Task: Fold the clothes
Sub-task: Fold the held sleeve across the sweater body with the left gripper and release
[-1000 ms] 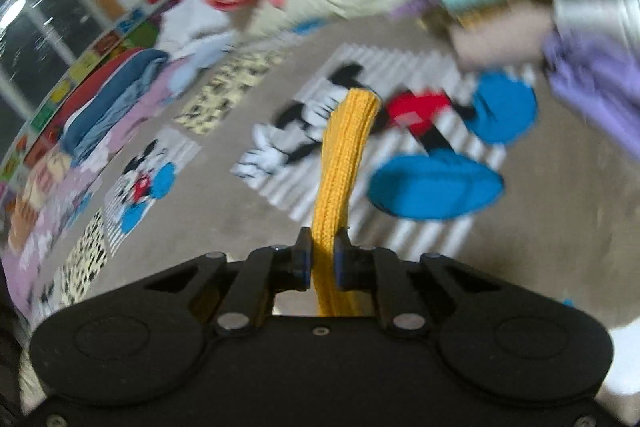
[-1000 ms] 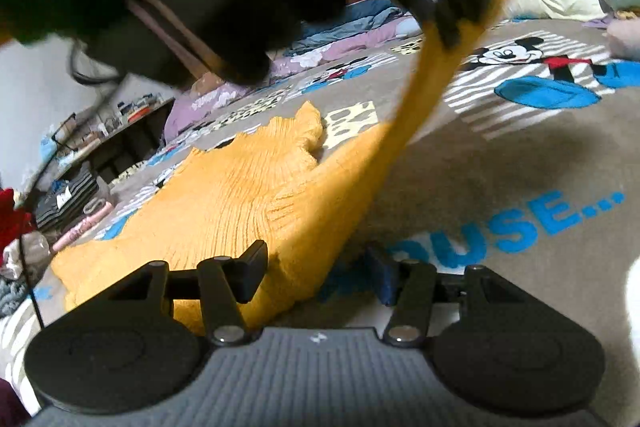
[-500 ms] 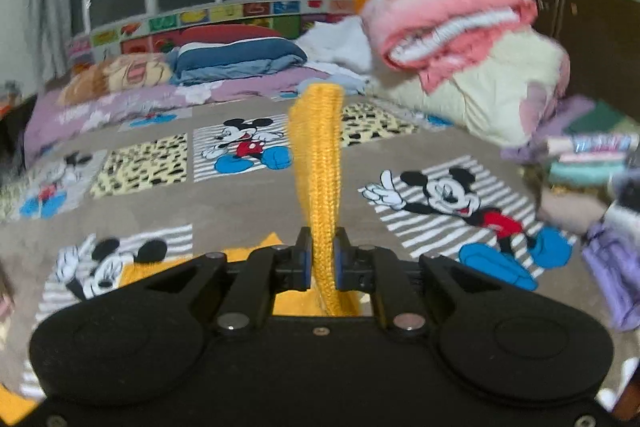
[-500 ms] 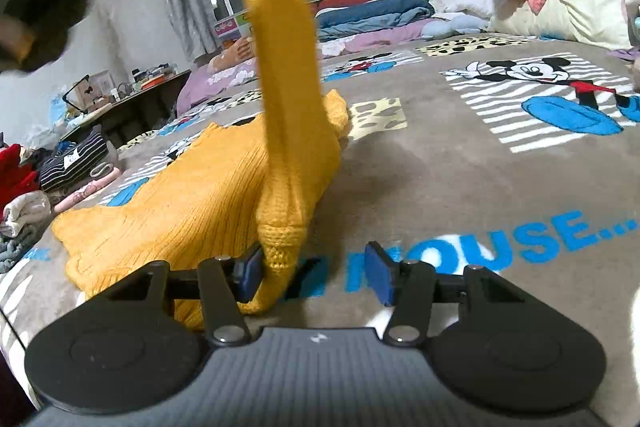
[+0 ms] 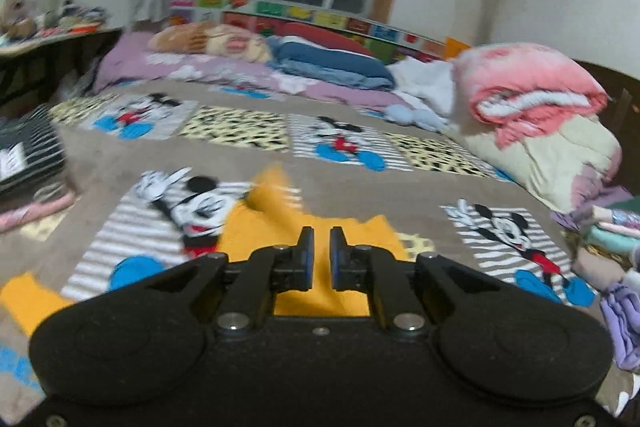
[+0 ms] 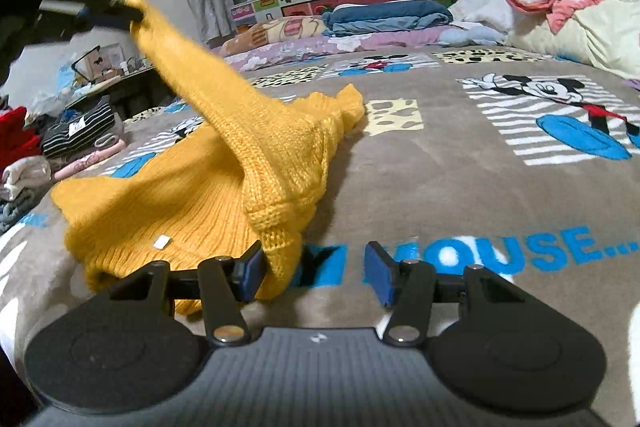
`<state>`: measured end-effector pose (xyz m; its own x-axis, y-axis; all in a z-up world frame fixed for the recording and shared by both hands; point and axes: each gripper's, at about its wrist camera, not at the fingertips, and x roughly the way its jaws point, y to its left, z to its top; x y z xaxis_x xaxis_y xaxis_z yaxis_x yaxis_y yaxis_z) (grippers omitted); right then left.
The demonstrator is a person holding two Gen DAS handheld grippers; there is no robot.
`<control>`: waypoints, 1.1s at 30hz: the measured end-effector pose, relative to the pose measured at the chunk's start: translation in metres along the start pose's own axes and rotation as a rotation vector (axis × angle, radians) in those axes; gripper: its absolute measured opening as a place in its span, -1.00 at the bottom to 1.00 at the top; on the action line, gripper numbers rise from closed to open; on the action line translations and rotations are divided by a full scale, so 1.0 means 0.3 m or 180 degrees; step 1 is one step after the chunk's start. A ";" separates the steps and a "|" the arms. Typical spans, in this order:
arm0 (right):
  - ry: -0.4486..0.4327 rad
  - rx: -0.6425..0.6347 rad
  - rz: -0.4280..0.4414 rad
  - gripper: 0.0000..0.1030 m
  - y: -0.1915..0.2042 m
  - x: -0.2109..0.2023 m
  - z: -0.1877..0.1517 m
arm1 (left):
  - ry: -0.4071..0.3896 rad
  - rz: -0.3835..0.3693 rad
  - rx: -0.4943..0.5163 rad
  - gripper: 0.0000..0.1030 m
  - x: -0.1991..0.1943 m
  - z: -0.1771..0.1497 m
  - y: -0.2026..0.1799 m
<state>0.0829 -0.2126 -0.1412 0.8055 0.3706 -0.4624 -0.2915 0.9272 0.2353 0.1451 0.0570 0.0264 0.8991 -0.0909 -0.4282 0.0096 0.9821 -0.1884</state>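
stage: early | left gripper (image 6: 134, 15) fingers are pinching the yellow sweater (image 6: 224, 183) sleeve aloft | right gripper (image 6: 316, 271) fingers are standing spread (holding nothing) | body folds remaining

"MOUSE..." in blue on the bed blanket (image 6: 460, 187)

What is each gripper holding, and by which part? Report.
The left gripper pinches the yellow sweater by its raised sleeve end. The right gripper is open, gripping nothing.
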 end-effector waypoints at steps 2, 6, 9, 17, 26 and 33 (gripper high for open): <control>0.0004 -0.0028 -0.0002 0.05 0.005 -0.002 -0.001 | -0.0011 0.0085 -0.0097 -0.89 -0.024 -0.024 0.061; 0.0003 -0.0064 -0.0009 0.05 0.011 -0.005 -0.001 | 0.0114 0.0134 -0.0337 -0.89 -0.030 -0.075 0.164; -0.0004 -0.0079 -0.0004 0.05 0.015 -0.004 -0.001 | 0.0288 -0.0037 -0.0614 -0.67 -0.021 -0.120 0.203; 0.0008 -0.0073 -0.0010 0.05 0.019 0.007 -0.003 | 0.0614 -0.0203 -0.1453 0.38 0.074 -0.247 0.234; 0.0014 -0.0064 0.0008 0.04 0.013 0.004 -0.003 | 0.0662 -0.0324 -0.2333 0.38 0.184 -0.304 0.313; 0.0026 -0.0026 0.0034 0.04 0.004 0.005 -0.004 | 0.0614 -0.0329 -0.2415 0.36 0.213 -0.295 0.309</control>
<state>0.0832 -0.2110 -0.1425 0.7980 0.3810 -0.4670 -0.3044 0.9235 0.2334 0.1648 0.1275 -0.0968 0.8175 -0.2709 -0.5083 -0.2746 0.5924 -0.7574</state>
